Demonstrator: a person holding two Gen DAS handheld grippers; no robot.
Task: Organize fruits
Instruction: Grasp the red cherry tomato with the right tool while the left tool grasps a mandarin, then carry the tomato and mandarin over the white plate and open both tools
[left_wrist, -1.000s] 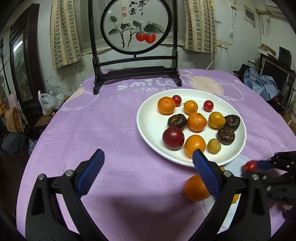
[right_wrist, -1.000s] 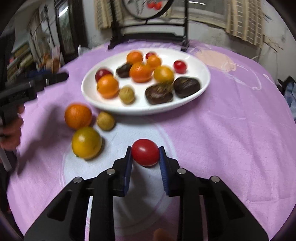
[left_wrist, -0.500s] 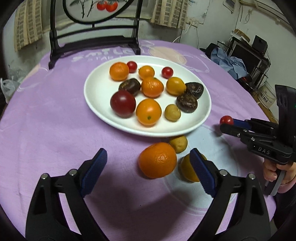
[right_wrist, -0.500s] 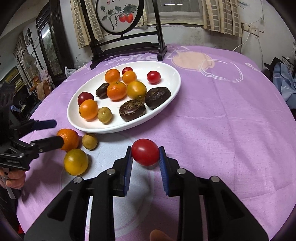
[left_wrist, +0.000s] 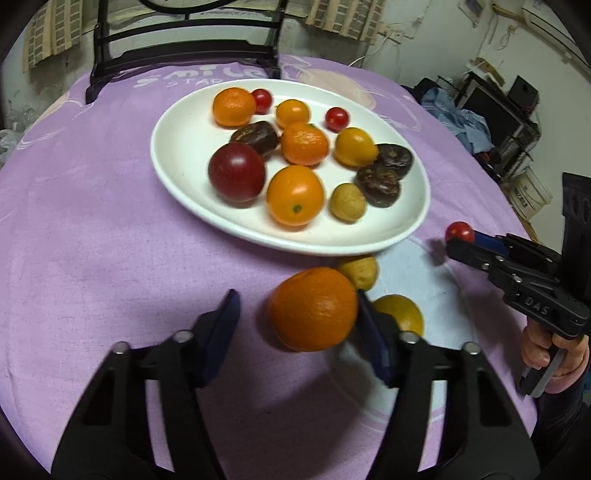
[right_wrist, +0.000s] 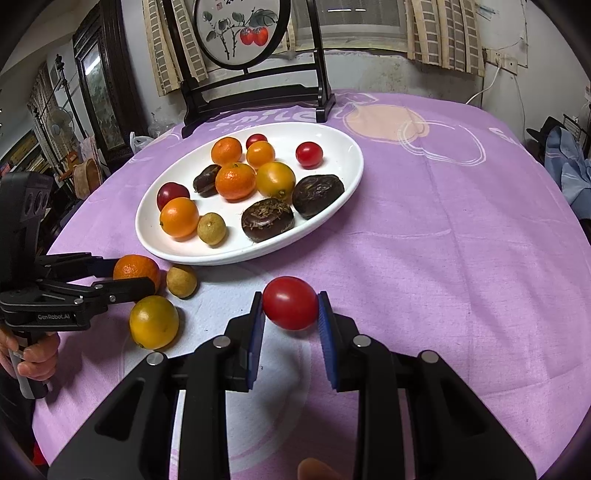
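Observation:
A white plate (left_wrist: 177, 155) (right_wrist: 347, 166) holds several fruits: oranges, cherry tomatoes, dark fruits and a dark red plum. My left gripper (left_wrist: 299, 314) is open around a loose orange (left_wrist: 312, 308) (right_wrist: 135, 269) on the purple cloth; its right pad touches the orange and the left pad stands apart. A small tan fruit (left_wrist: 360, 271) (right_wrist: 181, 280) and a yellow-orange fruit (left_wrist: 400, 314) (right_wrist: 153, 321) lie beside it. My right gripper (right_wrist: 290, 314) (left_wrist: 460, 240) is shut on a red cherry tomato (right_wrist: 290, 302) (left_wrist: 459, 231), held above the cloth near the plate's front edge.
A black wooden stand (right_wrist: 255, 92) with a round painted panel stands behind the plate. The round table's purple cloth (right_wrist: 461, 221) falls away at the edges. Furniture and clutter lie beyond the table.
My left gripper has moved forward and down, so the loose orange now sits between its fingers. My right gripper has kept the cherry tomato and shifted slightly toward the plate.

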